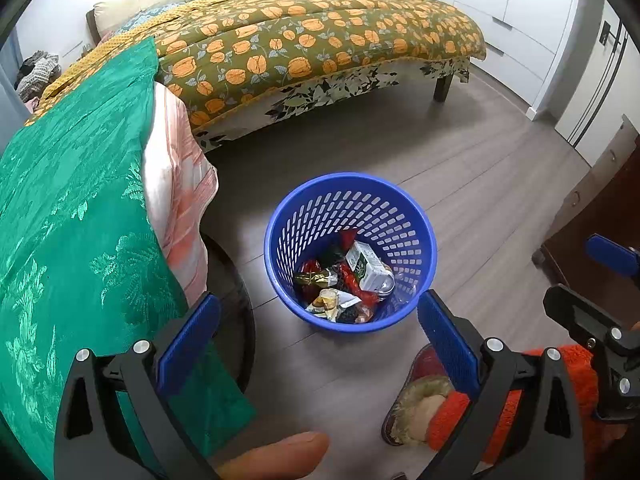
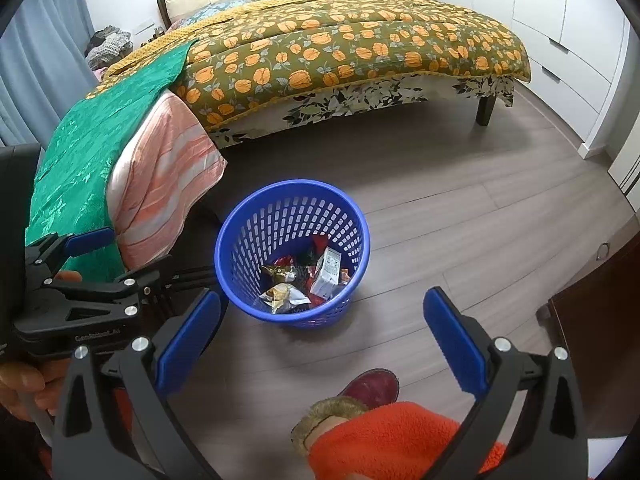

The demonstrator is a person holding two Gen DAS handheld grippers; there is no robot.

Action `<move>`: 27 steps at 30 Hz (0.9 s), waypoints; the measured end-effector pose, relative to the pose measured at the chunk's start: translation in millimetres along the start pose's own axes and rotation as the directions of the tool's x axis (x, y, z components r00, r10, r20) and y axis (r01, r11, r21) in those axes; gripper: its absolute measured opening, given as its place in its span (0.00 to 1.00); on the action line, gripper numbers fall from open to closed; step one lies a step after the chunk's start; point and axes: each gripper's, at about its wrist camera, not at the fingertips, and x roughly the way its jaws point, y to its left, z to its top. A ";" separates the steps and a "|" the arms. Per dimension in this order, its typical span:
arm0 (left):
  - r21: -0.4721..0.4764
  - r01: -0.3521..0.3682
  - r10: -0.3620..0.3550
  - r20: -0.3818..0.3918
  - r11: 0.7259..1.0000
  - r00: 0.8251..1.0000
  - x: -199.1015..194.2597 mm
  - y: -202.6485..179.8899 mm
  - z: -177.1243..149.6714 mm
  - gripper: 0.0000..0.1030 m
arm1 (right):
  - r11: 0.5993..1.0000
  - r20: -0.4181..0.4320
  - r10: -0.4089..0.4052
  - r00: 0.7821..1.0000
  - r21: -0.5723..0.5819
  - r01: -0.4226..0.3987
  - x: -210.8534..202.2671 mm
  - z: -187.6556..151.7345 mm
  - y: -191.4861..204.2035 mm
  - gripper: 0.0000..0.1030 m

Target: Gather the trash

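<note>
Now both your claws, left (image 1: 318, 336) and right (image 2: 322, 332), are wide open and hold nothing, with the blue bin (image 1: 416, 216) of trash just ahead on the floor.

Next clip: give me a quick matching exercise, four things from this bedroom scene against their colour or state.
Things:
1. basket
2. carton
3. left tongs
4. slipper

States:
A. open, holding nothing
B. blue, standing on the floor
C. dark red, on the person's foot
D. white and green, lying in the trash

Pairs: 1-B, 2-D, 3-A, 4-C
</note>
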 end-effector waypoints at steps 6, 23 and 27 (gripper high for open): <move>0.001 0.001 -0.001 0.001 1.000 1.000 0.0 0.1 -0.7 0.95 | 1.000 0.001 -0.002 1.000 0.003 0.002 -0.2 -0.5 0.5 0.96; 0.009 -0.004 0.004 0.003 1.000 1.000 -2.1 -2.3 0.2 0.95 | 1.000 0.001 -0.001 1.000 0.003 0.001 -0.2 -0.3 -0.8 0.96; 0.011 -0.006 0.006 0.002 1.000 1.000 -3.0 -3.1 0.6 0.95 | 1.000 0.001 -0.002 1.000 0.004 0.002 -0.1 -0.3 -0.9 0.96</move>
